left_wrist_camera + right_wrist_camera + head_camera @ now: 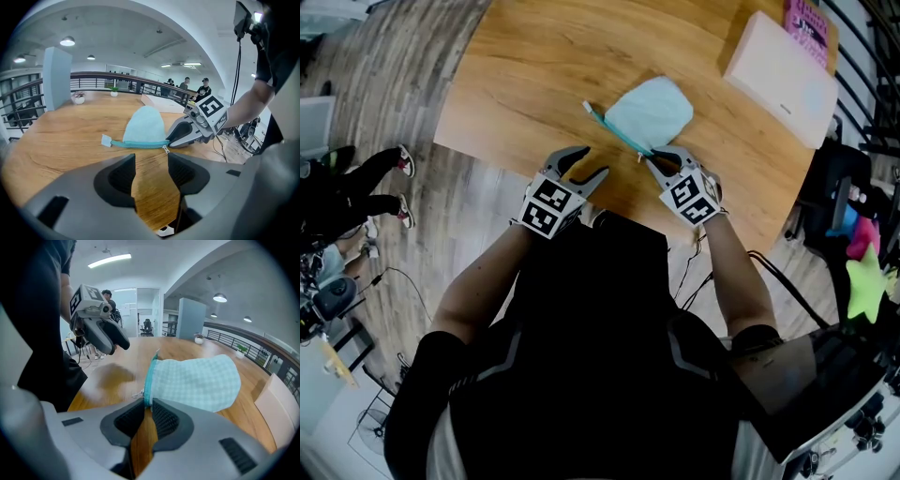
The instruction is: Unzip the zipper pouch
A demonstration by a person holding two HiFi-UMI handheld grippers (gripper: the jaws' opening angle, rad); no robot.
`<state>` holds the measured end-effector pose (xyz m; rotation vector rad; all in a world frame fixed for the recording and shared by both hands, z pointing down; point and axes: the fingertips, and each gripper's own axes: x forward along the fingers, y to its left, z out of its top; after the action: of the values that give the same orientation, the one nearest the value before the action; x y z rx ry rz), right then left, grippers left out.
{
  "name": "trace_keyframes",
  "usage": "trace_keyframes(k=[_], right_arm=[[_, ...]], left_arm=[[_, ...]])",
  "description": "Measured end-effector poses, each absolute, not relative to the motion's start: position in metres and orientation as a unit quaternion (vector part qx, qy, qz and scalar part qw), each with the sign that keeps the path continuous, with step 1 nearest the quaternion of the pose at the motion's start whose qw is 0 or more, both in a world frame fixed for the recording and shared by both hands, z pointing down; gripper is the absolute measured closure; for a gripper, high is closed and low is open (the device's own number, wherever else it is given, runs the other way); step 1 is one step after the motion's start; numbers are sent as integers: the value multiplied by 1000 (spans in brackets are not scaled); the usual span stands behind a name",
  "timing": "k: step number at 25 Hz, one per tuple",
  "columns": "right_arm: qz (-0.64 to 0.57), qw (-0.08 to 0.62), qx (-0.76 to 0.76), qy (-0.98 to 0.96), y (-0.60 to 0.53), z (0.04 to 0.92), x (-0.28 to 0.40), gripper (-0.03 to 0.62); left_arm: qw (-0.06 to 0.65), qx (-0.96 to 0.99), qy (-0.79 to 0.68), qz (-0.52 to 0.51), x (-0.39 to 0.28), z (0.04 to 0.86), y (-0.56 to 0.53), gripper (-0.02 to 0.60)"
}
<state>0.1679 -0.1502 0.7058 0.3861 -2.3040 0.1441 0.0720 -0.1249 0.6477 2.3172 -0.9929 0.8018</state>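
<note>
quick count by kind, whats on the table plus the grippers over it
zipper pouch: 1
white box: 1
pink flat item: 1
hand-held gripper: 2, the left hand-held gripper and the right hand-held gripper
total: 5

No words, numbers or brand names can be read anywhere. The left gripper and right gripper each carry a cube faced with black-and-white square marker patterns, not letters. A pink item at the table's far corner bears dark print too small to read. The white box beside it shows a tiny illegible mark.
</note>
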Motion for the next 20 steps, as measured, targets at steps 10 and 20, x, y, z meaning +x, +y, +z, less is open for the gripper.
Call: trace_keyframes(k=[10, 20], right_arm=[[144, 317, 190, -918, -158, 657, 164, 537], [188, 228, 285, -912, -186, 557, 154, 539]], left_arm=[[206, 874, -345, 274, 77, 609, -141, 351], [127, 918, -294, 233, 83, 533, -171, 350]])
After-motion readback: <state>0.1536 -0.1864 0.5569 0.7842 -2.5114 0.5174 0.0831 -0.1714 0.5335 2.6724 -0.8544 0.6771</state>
